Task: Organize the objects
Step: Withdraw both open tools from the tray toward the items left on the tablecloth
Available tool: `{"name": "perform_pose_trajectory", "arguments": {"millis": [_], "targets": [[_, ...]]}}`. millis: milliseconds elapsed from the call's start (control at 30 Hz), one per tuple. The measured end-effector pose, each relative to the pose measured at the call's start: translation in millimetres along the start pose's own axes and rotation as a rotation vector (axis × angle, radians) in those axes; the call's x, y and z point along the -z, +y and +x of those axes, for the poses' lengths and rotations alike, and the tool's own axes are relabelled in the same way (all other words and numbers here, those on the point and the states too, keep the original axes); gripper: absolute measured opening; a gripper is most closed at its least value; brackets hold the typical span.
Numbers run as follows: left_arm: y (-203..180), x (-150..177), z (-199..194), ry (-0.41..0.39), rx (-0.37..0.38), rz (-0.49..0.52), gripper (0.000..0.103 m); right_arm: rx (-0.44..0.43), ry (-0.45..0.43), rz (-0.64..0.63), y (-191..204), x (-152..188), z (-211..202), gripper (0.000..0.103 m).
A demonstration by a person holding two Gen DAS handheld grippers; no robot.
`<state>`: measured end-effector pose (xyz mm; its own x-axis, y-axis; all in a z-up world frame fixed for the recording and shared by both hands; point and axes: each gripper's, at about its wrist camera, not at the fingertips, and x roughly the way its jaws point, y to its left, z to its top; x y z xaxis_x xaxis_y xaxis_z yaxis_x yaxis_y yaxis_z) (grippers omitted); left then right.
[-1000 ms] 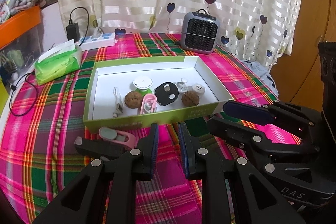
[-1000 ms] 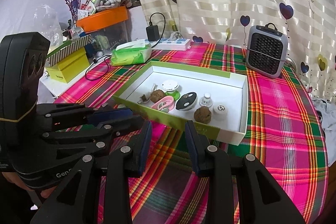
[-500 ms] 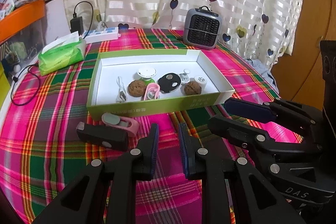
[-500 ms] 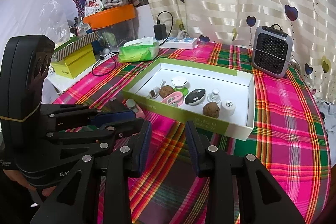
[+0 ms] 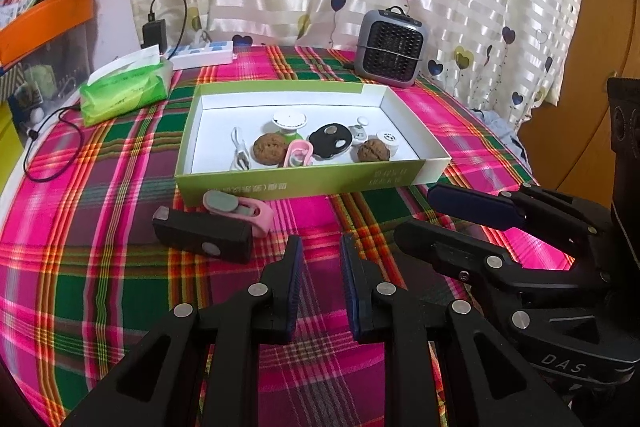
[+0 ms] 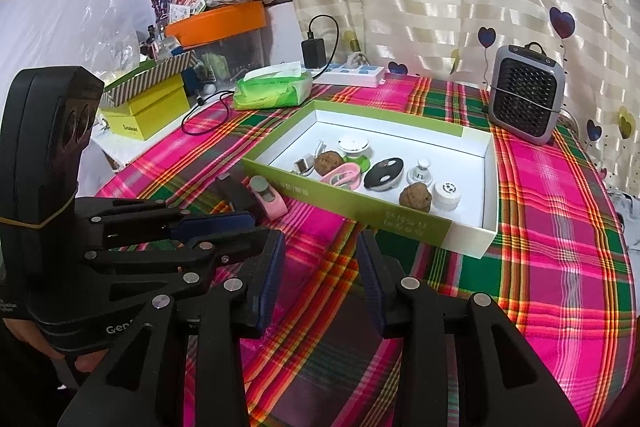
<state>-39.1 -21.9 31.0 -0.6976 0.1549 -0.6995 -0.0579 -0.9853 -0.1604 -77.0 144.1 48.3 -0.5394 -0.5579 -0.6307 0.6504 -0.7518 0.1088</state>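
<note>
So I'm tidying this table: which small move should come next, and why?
Probably ease the left tool forward-left to the black block. It and the pink clip lie outside the green box; both tools are open and empty.

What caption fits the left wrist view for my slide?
Open left gripper above plaid cloth, facing black case, pink clip and box.

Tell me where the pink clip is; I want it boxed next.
In the left wrist view, the pink clip lies on the cloth left of centre, between the box front wall and a black block.
</note>
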Motion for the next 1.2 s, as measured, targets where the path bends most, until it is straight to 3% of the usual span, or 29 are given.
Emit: {"name": "perform_pose_trajectory", "arguments": {"millis": [800,1200], "targets": [[29.5,12.3,-14.3,-0.015,-0.043,-0.073,0.018,-0.047,0.042,-0.007,8.0,1.7,16.0,0.039],[53.7,11.2,-12.8,-0.021,-0.071,-0.133,0.022,-0.065,0.138,-0.053,15.4,-9.3,62.9,0.039]]}}
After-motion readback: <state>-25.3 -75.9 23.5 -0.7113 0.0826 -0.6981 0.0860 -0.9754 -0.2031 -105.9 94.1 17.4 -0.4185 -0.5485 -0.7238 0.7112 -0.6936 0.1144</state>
